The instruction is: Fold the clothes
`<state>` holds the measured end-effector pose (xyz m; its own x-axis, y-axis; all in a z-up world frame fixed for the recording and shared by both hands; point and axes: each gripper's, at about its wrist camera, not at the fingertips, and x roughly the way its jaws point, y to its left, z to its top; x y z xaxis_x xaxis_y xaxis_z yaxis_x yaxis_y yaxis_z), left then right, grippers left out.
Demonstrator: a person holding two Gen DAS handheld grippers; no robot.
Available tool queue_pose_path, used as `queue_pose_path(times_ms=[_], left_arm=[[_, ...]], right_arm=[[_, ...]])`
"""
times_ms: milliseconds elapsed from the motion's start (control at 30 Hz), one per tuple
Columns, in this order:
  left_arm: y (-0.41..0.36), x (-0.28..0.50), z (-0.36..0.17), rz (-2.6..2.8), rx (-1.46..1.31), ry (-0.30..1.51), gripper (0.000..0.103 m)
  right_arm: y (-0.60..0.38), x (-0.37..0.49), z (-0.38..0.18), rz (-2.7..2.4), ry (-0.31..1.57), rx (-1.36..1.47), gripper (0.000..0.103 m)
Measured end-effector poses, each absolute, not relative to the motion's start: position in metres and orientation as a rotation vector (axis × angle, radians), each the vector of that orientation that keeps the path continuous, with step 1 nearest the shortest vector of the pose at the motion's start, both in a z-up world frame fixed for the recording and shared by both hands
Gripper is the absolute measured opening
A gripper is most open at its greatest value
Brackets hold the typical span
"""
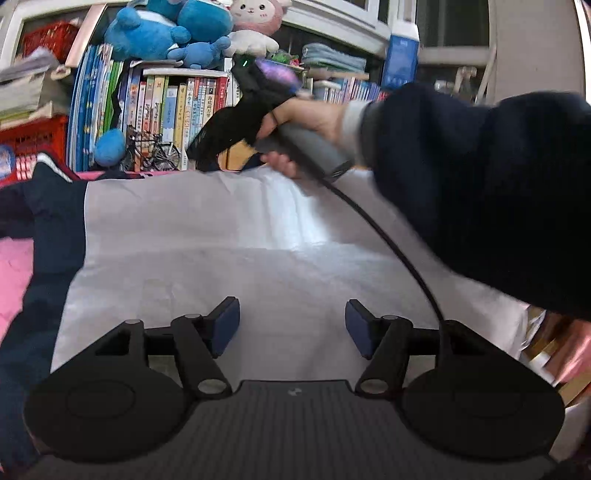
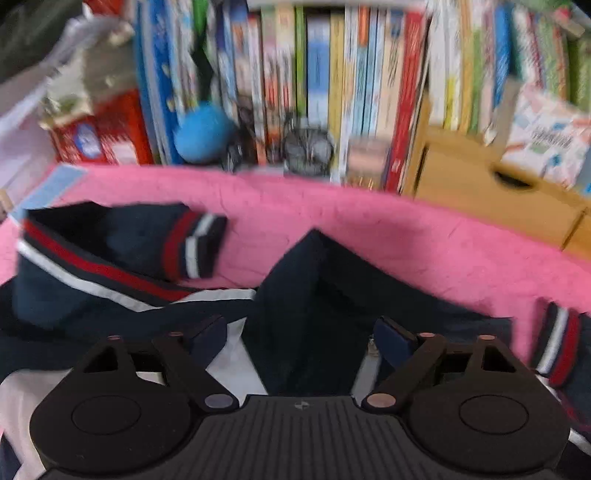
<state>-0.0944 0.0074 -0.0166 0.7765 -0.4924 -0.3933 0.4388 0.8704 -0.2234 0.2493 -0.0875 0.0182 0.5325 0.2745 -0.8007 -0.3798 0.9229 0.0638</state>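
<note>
A jacket with a white body and navy sleeves lies spread on a pink cover. My left gripper hovers open over the white panel, nothing between its blue pads. Farther off in the same view, a hand in a dark sleeve holds the right gripper above the jacket's far edge. The right wrist view is blurred: my right gripper stands open over a navy fold of the jacket. A striped red, white and navy cuff lies to the left and another cuff to the right.
A bookshelf full of upright books runs behind the pink cover, with blue and pink plush toys on top. Red crates stand at the left and a wooden box at the right. A black cable crosses the jacket.
</note>
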Motion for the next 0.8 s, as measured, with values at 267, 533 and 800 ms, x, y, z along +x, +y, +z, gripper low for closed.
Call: queue_pose_path(times_ms=[267, 533, 800], left_arm=[[0.032, -0.084, -0.024, -0.618, -0.320, 0.486, 0.070], [0.036, -0.078, -0.027, -0.633, -0.364, 0.475, 0.071], [0.032, -0.079, -0.027, -0.628, -0.355, 0.469, 0.072]], right_arm=[[-0.056, 0.271, 0.024, 0.373, 0.817, -0.181, 0.007], [-0.029, 0.335, 0.014, 0.294, 0.768, -0.191, 0.005], [-0.055, 0.330, 0.015, 0.460, 0.784, -0.050, 0.047]])
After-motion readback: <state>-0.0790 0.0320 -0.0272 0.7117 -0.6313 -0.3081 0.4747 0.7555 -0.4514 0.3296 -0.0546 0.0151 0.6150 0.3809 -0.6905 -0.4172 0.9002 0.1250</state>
